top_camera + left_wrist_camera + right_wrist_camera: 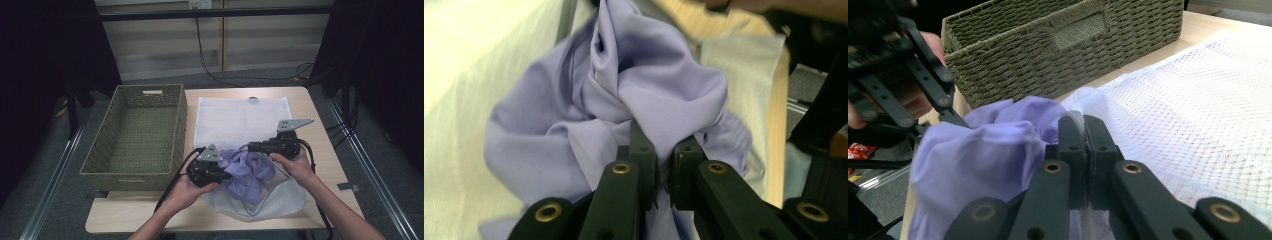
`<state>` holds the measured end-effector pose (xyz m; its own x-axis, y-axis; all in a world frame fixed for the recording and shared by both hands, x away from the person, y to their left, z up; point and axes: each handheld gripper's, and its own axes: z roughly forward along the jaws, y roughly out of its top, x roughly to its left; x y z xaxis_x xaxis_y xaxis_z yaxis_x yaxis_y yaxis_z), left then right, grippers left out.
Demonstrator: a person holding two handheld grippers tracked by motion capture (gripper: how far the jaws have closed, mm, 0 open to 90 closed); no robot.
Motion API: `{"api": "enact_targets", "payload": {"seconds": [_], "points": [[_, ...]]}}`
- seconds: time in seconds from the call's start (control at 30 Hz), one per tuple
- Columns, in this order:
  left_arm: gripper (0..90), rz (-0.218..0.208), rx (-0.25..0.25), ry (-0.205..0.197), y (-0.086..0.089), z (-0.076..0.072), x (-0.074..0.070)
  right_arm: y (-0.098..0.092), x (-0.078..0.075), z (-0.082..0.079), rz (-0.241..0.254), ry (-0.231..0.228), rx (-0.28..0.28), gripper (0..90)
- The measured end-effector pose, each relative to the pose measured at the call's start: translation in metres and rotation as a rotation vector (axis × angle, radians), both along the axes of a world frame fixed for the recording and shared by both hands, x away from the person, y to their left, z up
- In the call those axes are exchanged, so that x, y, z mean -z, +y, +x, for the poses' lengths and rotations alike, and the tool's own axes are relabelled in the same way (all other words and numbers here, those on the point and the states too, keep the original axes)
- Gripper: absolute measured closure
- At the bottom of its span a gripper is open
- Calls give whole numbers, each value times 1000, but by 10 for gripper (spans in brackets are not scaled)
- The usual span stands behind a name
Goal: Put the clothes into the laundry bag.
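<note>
Both jaws clamp: left gripper (pixel 663 172) on lilac cloth (pixel 624 95), right gripper (pixel 1083 150) on mesh bag (pixel 1198 115) edge.

High view overhead, forward-down; both gripper views close, sharing the purple cloth (pixel 634 90).

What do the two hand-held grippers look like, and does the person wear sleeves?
Both the left gripper and the right gripper are black, each topped by a grey three-cornered plate. Their jaws are flat black bars joined with brass-coloured rivets. A black cable trails from each. The forearms are bare; no sleeves show.
</note>
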<state>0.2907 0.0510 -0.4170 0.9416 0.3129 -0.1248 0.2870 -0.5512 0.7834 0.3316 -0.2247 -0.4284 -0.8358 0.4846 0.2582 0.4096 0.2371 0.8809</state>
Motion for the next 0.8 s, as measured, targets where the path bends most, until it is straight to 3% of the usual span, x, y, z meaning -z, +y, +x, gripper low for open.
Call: {"api": "enact_targets", "payload": {"seconds": [0.13,0.23,0.37,0.4,0.53,0.6,0.73,0.8], "points": [[841,-35,44,-12,-20,1,-13,-1,-2,-1,4,-3,1,885],[842,-35,68,-29,-34,0,-23,-3,-3,-1,15,-6,2,885],[843,-63,77,-43,-50,2,-28,-4,-4,-1,28,0,-4,886],[843,-52,73,-50,-53,3,-27,-4,-4,-1,27,3,-7,885],[842,-72,51,-24,-61,14,-10,-5,-3,-1,16,10,-11,885],[842,-75,31,-3,-62,20,2,-5,-3,-1,19,16,-7,886],[842,-32,-7,8,-59,30,22,-4,-3,-2,16,15,-17,886],[841,-46,-23,26,-56,35,27,-3,-3,-3,12,18,-23,886]]}}
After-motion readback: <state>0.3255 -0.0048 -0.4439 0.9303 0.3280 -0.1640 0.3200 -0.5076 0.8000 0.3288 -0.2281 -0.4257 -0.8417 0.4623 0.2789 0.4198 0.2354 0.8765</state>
